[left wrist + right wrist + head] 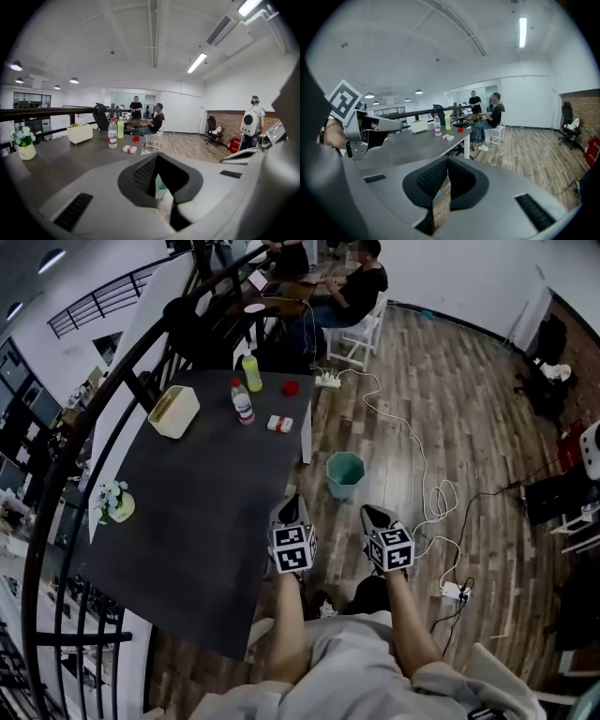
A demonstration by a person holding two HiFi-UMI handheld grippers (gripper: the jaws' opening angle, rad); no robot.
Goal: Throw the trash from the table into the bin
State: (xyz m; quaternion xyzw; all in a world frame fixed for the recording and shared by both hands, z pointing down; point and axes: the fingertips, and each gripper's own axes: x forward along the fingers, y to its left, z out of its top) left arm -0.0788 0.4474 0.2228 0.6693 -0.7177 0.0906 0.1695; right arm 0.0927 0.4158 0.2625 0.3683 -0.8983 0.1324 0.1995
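On the dark table [197, 521] stand a water bottle [243, 401], a green bottle [251, 373], a red cap-like thing [291, 387] and a small white and red box [280, 424], all at the far end. A teal bin [344, 474] sits on the floor just off the table's right edge. My left gripper [290, 503] hovers at the table's near right edge, shut and empty; my right gripper [372, 512] is over the floor beside it, shut and empty too. In the left gripper view the bin [161, 187] shows through the slit behind the jaws.
A cream box [173, 411] and a small flower pot [112, 502] stand on the table's left side. A black railing [56, 484] runs along the left. A seated person [356, 292], a white chair [361, 334] and a power strip with cable [328, 381] lie beyond the table.
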